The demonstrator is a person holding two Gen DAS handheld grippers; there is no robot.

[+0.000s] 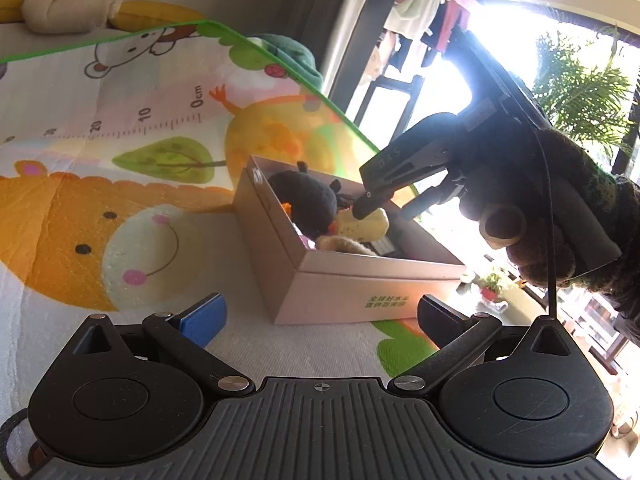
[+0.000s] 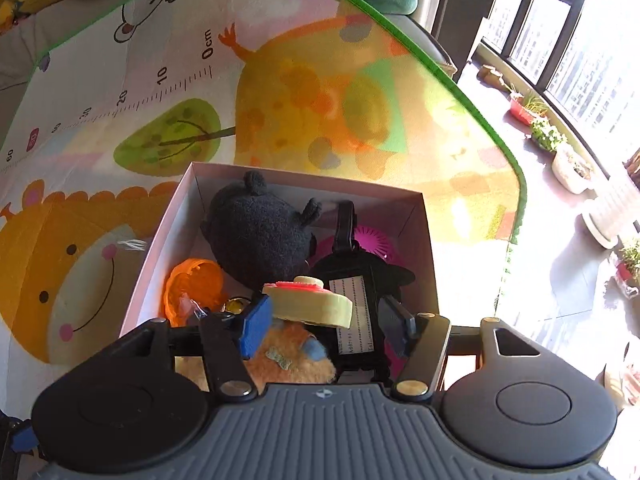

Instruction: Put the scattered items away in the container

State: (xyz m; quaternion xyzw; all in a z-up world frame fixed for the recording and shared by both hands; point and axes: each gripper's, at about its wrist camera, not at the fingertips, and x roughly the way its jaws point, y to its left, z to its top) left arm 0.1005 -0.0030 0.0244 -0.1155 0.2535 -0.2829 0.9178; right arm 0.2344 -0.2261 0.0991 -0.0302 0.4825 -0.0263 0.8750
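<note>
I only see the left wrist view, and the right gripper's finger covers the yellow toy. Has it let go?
Observer: Looks so. The right gripper is open, and one pad stands clear of the yellow toy.
Operator: What's beneath the toy?
Observer: An orange plush, beside a black luggage tag.
Operator: Anything behind the black plush?
Observer: A ribbed magenta disc near the box's far corner.

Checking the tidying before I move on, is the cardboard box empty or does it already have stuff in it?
Not empty. The cardboard box holds a black plush toy, an orange plastic piece and a black luggage tag.
</note>
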